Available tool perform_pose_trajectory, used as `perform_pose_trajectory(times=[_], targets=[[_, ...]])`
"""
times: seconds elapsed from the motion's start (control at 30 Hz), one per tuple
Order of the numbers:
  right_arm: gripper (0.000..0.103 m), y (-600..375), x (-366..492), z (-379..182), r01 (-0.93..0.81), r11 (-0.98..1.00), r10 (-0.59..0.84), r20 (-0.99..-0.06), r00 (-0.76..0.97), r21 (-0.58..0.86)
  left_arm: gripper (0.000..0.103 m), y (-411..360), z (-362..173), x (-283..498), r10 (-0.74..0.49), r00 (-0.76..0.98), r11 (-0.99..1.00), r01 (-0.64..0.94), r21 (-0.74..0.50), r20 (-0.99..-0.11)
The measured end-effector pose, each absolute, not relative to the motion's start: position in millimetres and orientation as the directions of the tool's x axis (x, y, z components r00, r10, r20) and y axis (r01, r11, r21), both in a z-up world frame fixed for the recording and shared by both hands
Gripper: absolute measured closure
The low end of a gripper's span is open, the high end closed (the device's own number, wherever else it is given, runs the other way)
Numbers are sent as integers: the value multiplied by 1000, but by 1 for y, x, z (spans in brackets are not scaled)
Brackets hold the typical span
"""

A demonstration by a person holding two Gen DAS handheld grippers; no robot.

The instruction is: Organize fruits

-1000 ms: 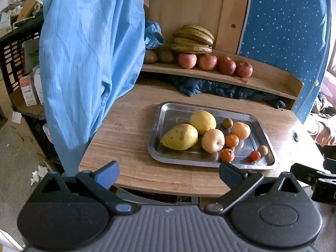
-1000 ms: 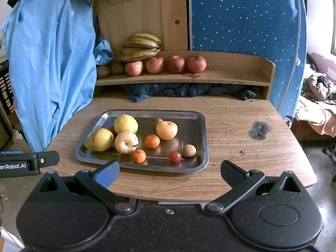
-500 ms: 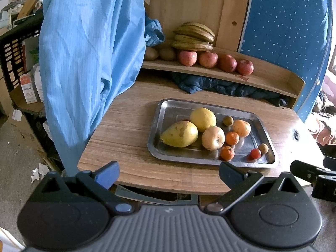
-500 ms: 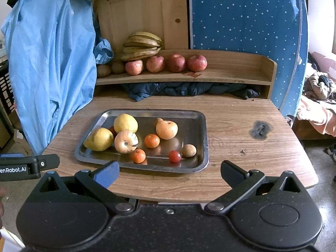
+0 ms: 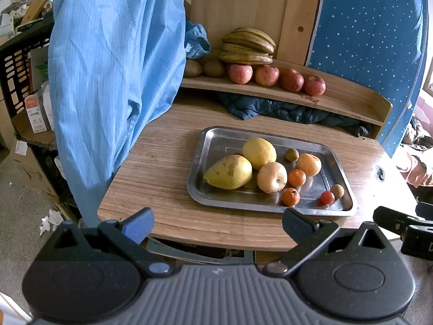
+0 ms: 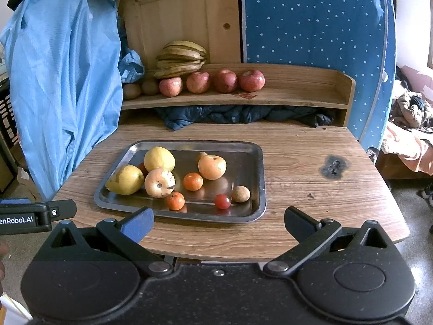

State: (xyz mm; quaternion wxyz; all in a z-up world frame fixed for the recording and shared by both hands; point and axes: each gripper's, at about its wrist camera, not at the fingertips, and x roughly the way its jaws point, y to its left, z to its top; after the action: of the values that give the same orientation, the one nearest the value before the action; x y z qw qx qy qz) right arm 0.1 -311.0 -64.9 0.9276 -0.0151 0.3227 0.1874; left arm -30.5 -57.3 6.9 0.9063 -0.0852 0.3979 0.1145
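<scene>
A steel tray (image 5: 343, 178) (image 6: 254, 162) on the wooden table holds a yellow pear (image 5: 228, 172) (image 6: 125, 179), a lemon (image 5: 259, 153) (image 6: 159, 159), a pale apple (image 5: 271, 177) (image 6: 159, 182), small oranges (image 5: 297, 177) (image 6: 193, 181), a red cherry tomato (image 5: 327, 197) (image 6: 222, 201) and small brown fruits (image 6: 240, 193). On the shelf (image 5: 349, 103) (image 6: 297, 92) behind lie bananas (image 5: 247, 46) (image 6: 181, 58), several red apples (image 5: 291, 80) (image 6: 224, 80) and kiwis (image 5: 192, 68). My left gripper (image 5: 217, 223) and right gripper (image 6: 218, 222) are open and empty, short of the table's front edge.
A blue garment (image 5: 113, 81) (image 6: 62, 86) hangs over the table's left side. Dark blue cloth (image 5: 284, 108) (image 6: 232, 115) lies under the shelf. A burn mark (image 6: 334, 165) is on the table's right. Crates and boxes (image 5: 24, 81) stand at the left.
Both grippers have drifted slightly; the tray sits a little lower and closer in the left wrist view. No fruit has moved. Both stay open.
</scene>
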Motion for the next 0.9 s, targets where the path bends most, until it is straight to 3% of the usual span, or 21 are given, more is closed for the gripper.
perform_pose_trajectory(times=[0.9], targets=[[1, -312, 0, -66, -357, 929, 339, -604, 721, 96, 0, -60, 5, -34, 142, 654, 957, -283, -66, -743]])
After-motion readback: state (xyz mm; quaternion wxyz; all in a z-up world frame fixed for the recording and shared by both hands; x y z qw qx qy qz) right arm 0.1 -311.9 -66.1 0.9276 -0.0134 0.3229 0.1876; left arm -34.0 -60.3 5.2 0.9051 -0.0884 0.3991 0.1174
